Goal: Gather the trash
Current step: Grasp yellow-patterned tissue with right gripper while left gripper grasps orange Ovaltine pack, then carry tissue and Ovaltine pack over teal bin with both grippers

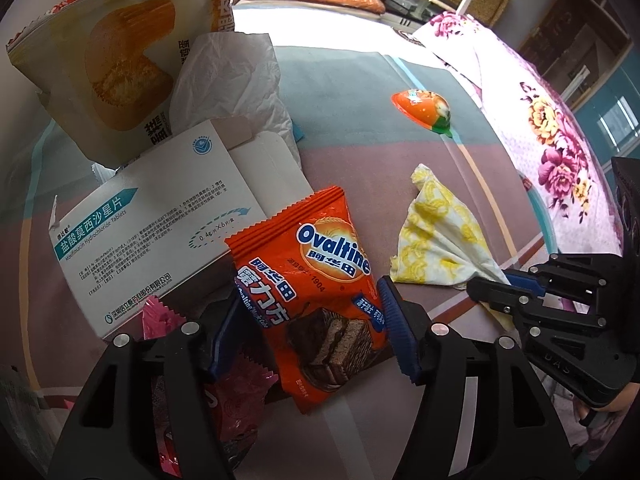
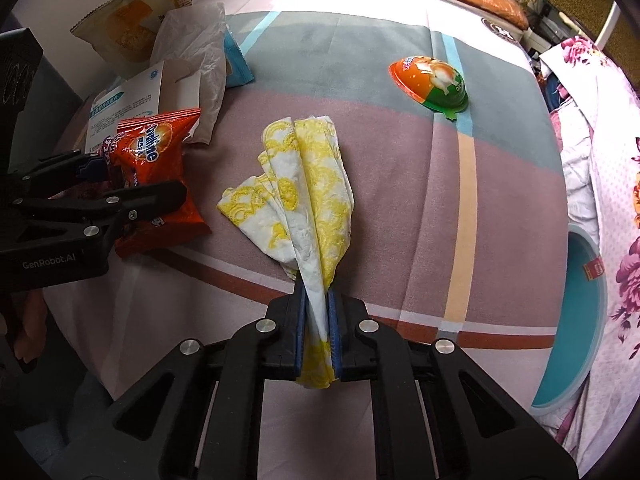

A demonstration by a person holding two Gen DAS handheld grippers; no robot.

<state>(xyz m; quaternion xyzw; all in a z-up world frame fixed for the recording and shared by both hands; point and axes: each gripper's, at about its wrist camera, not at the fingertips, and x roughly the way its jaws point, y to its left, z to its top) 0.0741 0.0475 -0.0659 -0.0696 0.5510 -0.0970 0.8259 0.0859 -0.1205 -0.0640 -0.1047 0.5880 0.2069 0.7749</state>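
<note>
Pinching the narrow end of a yellow-patterned napkin [image 2: 304, 184], the right gripper [image 2: 318, 312] has its blue pads closed tight on the paper, while the wider end fans out flat on the striped bedsheet [image 2: 400, 208]. To its left, the left gripper [image 1: 308, 332] stands with its jaws partly open on either side of an orange snack packet [image 1: 320, 280]; in the left wrist view the pads sit just beside the packet's edges, and I cannot tell whether they touch it. That packet lies over a white medicine box [image 1: 152, 220] and a pink wrapper [image 1: 236, 396]. Behind the box are a crumpled white bag [image 1: 228, 84] and a cake packet [image 1: 116, 68]. An orange and green jelly cup [image 2: 432, 84] lies on its side well apart from the rest, further up the sheet. A floral quilt [image 1: 552, 136] borders the sheet on the right, and a blue bin [image 2: 576, 320] sits at its edge.
</note>
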